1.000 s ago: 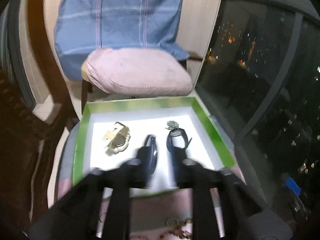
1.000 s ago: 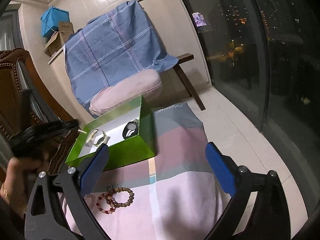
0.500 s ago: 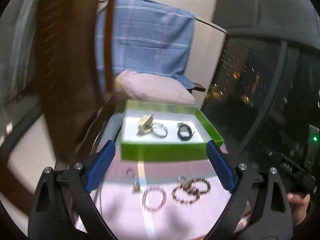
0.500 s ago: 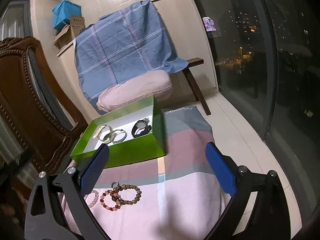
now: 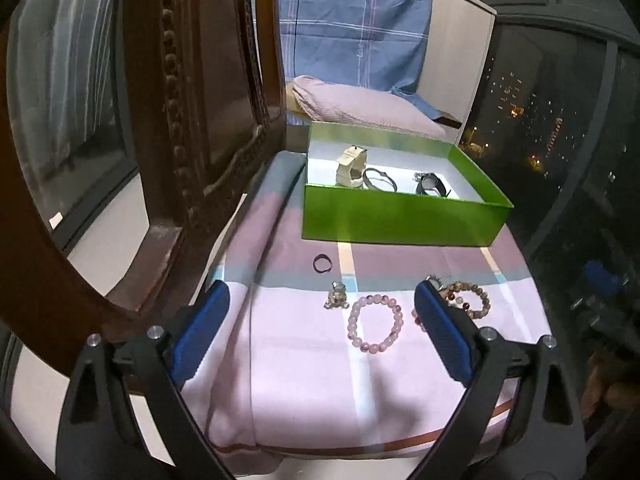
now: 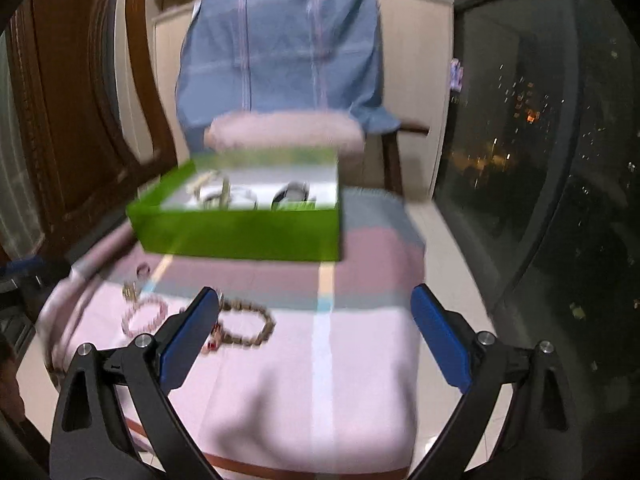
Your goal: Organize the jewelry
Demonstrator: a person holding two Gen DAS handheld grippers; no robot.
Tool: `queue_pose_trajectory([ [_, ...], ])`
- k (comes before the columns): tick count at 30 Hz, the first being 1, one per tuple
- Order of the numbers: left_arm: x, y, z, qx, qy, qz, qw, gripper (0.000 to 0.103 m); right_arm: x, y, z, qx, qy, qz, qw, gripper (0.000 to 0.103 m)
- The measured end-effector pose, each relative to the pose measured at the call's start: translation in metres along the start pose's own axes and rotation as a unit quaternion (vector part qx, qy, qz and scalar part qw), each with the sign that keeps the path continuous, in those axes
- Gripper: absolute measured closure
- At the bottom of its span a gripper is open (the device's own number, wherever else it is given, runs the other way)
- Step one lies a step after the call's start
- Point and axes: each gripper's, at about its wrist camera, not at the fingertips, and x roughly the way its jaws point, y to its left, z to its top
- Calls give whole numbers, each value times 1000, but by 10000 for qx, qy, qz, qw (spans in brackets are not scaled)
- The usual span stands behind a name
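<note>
A green box (image 5: 400, 220) stands at the far end of a striped cloth; it also shows in the right wrist view (image 6: 240, 236). In it lie a cream watch (image 5: 351, 168), a grey bangle (image 5: 378, 178) and a black watch (image 5: 432, 184). On the cloth lie a dark ring (image 5: 322, 263), a small charm (image 5: 337, 294), a pink bead bracelet (image 5: 375, 324) and brown bead bracelets (image 5: 466, 298). My left gripper (image 5: 320, 332) is open and empty above the cloth's near part. My right gripper (image 6: 316, 334) is open and empty, with a brown bracelet (image 6: 248, 324) by its left finger.
A carved wooden chair back (image 5: 192, 120) rises close on the left. A pink cushion (image 5: 360, 104) and blue plaid cloth (image 5: 352, 24) sit behind the box. A dark window (image 5: 560, 120) runs along the right. The right wrist view is blurred.
My left gripper pulled back out of the box and opened, leaving the bangle inside. My right gripper swung left toward the bracelets.
</note>
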Motion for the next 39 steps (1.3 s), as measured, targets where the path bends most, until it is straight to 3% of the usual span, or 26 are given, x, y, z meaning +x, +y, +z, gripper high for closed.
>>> queue_pose_trajectory([
  [4, -5, -1, -3, 25, -176, -26, 9998, 10, 32, 31, -7, -611, 441, -248, 9968, 8],
  [10, 0, -2, -2, 15, -208, -10, 9998, 10, 72, 55, -12, -1030, 888, -700, 9882, 8],
  [12, -1, -2, -2, 30, -204, -32, 9998, 10, 78, 61, -13, -1061, 975, -560, 9880, 9],
  [15, -1, -1, -2, 84, -185, -48, 9998, 10, 64, 75, -10, -1153, 685, 217, 9907, 9],
  [18, 1, -2, -2, 147, -134, -35, 9998, 10, 55, 84, -13, -1674, 574, 304, 9838, 9],
  [21, 3, -2, -2, 117, -91, -45, 9999, 10, 62, 58, -7, -1192, 596, -243, 9908, 9],
  [24, 6, -2, -2, 39, -40, -56, 10000, 10, 80, 31, -3, -602, 980, -505, 9921, 9],
  [28, 10, -5, -3, 101, 13, -20, 9999, 10, 97, 34, -6, -965, 1260, -734, 9846, 9],
  [33, 11, -6, -5, 138, 42, -2, 9999, 10, 95, 10, -5, -698, 1389, -1259, 9798, 9],
  [37, 11, -6, -5, 125, 31, 8, 9999, 10, 79, 7, -3, -590, 1164, -1193, 9842, 9],
  [39, 8, -4, -4, 57, -43, 11, 10000, 10, 57, 19, -2, -532, 775, -607, 9937, 9],
])
